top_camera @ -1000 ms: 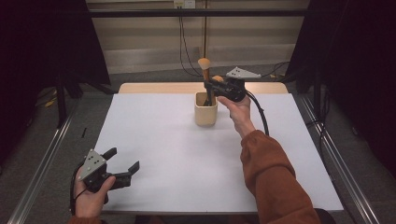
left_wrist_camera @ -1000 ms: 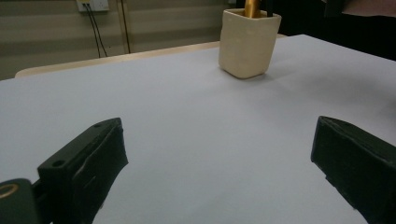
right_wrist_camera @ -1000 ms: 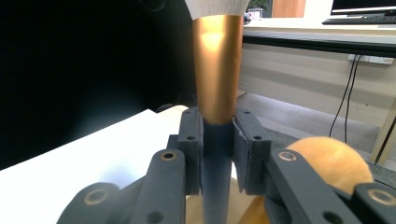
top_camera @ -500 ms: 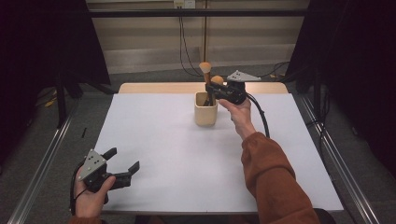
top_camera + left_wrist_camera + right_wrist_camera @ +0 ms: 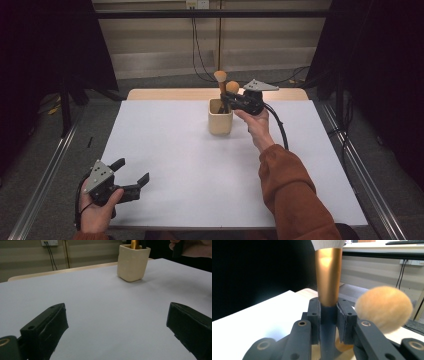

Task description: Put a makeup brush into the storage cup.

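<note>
your left gripper (image 5: 131, 176) sits at the near left corner of the white surface (image 5: 170, 150), well apart from the cream cup (image 5: 220, 116) and down to its left. its jaws are spread wide with nothing between them, only bare surface. in the left gripper view the two black jaws stand far apart at the bottom, and the cream cup (image 5: 133, 262) rests far ahead, up and a little right of the middle, with a gold handle rising from its mouth.

the cream cup stands upright toward the far edge of the surface, about midway across. two makeup brushes stand in it. the taller brush (image 5: 220, 82) rises straight up from the cup. the round-headed brush (image 5: 232, 87) leans just to its right, its fluffy tan head above the cup's right rim.

your right gripper (image 5: 228, 100) is at the cup's right side, just above its rim, pointing left over the cup. its jaws are pressed on the taller brush's dark handle, just below the gold ferrule (image 5: 329, 277). in the right gripper view the pads clamp that handle from both sides, and the round-headed brush's head (image 5: 384, 308) sits just right of the jaws, close to the right one.
</note>
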Motion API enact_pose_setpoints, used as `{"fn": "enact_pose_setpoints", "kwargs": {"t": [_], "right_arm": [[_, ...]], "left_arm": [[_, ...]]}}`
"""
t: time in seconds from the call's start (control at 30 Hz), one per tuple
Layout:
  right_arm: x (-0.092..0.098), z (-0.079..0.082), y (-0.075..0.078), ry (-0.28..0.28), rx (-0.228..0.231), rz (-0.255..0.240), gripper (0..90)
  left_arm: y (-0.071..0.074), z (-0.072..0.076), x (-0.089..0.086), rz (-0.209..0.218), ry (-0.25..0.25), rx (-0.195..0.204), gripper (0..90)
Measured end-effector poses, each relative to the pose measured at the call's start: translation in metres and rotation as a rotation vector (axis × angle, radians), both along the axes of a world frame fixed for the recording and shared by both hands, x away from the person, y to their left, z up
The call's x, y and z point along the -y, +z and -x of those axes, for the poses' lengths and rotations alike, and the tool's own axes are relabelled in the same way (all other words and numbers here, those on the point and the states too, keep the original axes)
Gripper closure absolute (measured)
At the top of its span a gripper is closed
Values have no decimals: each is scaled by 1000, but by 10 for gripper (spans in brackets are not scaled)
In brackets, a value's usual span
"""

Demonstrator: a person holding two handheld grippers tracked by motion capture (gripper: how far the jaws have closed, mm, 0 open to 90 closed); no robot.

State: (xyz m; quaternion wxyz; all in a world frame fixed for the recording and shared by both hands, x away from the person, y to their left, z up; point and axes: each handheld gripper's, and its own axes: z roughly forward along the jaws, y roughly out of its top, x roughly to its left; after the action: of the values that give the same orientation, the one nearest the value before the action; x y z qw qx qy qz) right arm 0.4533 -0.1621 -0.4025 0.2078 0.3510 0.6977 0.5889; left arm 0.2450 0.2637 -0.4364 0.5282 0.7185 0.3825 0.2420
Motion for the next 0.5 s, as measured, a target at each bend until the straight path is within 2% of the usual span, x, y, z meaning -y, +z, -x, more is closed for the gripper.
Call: {"fn": "enact_pose_setpoints", "kwargs": {"t": [0.5], "right_arm": [[3, 6, -11, -1, -29, 24, 751]], "left_arm": [[0, -1, 1, 2, -3, -3, 32]]}}
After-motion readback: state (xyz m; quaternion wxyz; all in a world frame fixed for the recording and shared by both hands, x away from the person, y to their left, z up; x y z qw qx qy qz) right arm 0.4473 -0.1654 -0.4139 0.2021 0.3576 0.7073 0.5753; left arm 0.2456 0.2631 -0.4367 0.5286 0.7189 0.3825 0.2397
